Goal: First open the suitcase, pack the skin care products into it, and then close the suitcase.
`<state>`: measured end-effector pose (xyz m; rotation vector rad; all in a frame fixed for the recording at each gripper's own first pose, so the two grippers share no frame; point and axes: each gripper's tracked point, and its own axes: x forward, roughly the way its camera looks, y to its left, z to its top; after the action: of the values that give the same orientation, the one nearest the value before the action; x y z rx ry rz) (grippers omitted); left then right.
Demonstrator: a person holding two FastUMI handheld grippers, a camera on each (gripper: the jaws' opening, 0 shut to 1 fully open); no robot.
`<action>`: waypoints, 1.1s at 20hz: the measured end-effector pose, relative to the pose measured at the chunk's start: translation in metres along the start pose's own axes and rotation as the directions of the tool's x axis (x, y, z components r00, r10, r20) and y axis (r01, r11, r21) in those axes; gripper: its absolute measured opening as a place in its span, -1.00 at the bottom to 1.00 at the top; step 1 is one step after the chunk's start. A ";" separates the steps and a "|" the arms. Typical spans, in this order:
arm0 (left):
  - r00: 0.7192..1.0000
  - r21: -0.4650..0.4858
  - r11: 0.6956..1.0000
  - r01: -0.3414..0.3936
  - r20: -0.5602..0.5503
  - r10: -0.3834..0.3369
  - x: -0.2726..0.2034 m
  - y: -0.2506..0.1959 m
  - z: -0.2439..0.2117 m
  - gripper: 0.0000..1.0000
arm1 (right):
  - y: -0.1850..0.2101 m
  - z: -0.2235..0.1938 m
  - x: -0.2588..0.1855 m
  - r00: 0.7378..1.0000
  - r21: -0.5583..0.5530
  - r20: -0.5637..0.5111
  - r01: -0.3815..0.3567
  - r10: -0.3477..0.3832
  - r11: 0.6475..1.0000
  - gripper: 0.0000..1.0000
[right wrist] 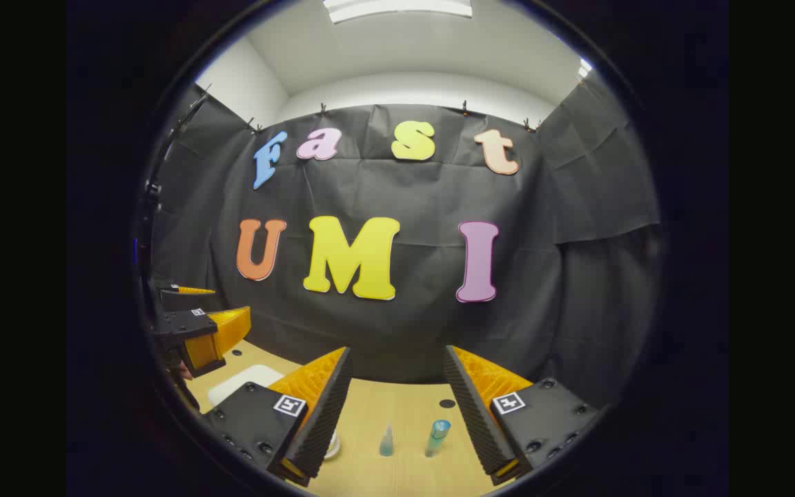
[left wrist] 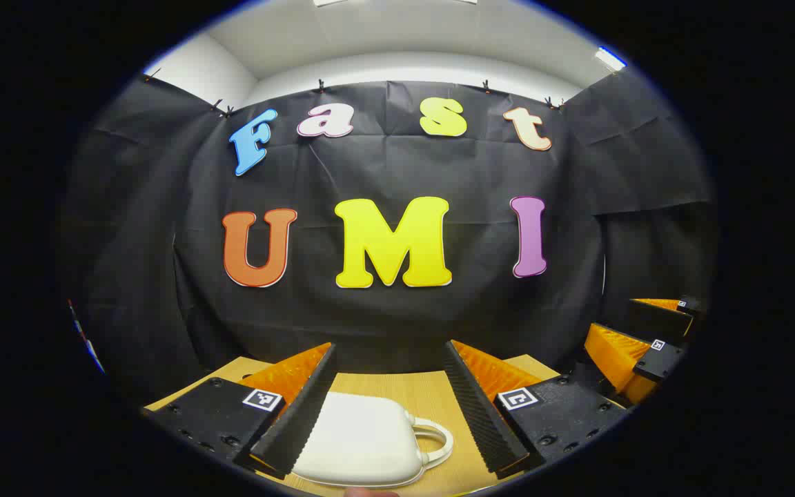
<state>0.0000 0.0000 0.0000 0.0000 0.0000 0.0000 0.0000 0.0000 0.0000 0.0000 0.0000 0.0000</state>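
A small white suitcase (left wrist: 363,438) with a loop handle on its right side lies shut on the wooden table (left wrist: 411,390), below and between my left gripper (left wrist: 390,359), which is open above it. In the right gripper view my right gripper (right wrist: 397,362) is open too, hovering over the table. Below it stand a small clear dropper bottle (right wrist: 386,442) and a teal-capped tube (right wrist: 437,436), and a white round jar (right wrist: 332,445) peeks from behind the left finger. A corner of the suitcase (right wrist: 242,381) shows at the left of that view.
The other gripper (right wrist: 201,331) appears at the left of the right gripper view, and likewise the other gripper (left wrist: 635,352) appears at the right of the left gripper view. Black cloth walls close the table's far side. A small dark hole (right wrist: 447,403) marks the table top.
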 end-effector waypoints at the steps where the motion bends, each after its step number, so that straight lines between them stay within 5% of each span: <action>1: 1.000 0.000 1.000 0.003 0.001 -0.003 0.002 0.000 -0.001 0.94 | -0.001 0.000 0.001 1.000 0.000 0.001 0.002 -0.002 1.000 0.59; 22: 0.993 0.019 0.999 0.033 -0.112 -0.031 0.010 -0.006 -0.048 0.95 | -0.014 -0.027 0.014 0.997 0.003 -0.079 0.009 -0.009 1.000 0.59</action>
<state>0.0103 -0.0060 -0.0483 0.0209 0.1115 -0.0323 0.0144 -0.0139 -0.0270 0.0029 0.0791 -0.0089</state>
